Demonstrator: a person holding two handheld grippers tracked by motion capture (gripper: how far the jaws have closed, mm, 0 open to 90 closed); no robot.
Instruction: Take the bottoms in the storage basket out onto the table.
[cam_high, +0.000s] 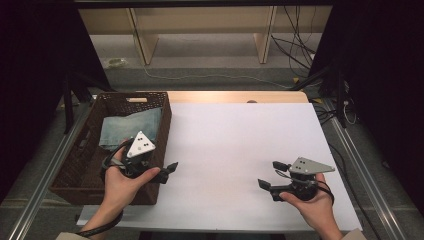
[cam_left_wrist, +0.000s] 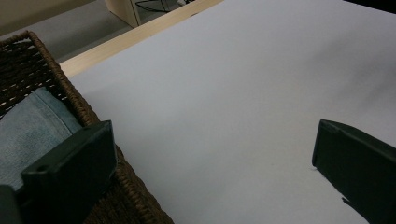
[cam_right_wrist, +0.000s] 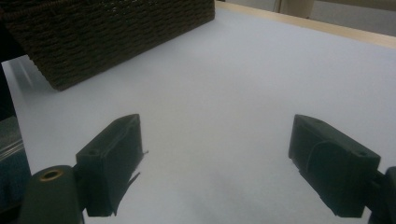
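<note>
On white table (cam_high: 235, 145), brown wicker basket (cam_high: 85, 170) at left, grey floor (cam_high: 210, 55) beyond, left gripper (cam_high: 167, 171) and right gripper (cam_high: 270, 176) jaws apart, empty.

A folded pale-blue denim cloth (cam_high: 131, 127) lies flat inside a dark woven basket (cam_high: 162, 131). The basket stands at the left edge of the white worktop (cam_high: 235, 145).

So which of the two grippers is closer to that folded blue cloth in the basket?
Left. The left gripper hangs open at the basket's near right rim, beside the blue cloth. The right gripper, also open, hovers over the white table, well off to the right.
</note>
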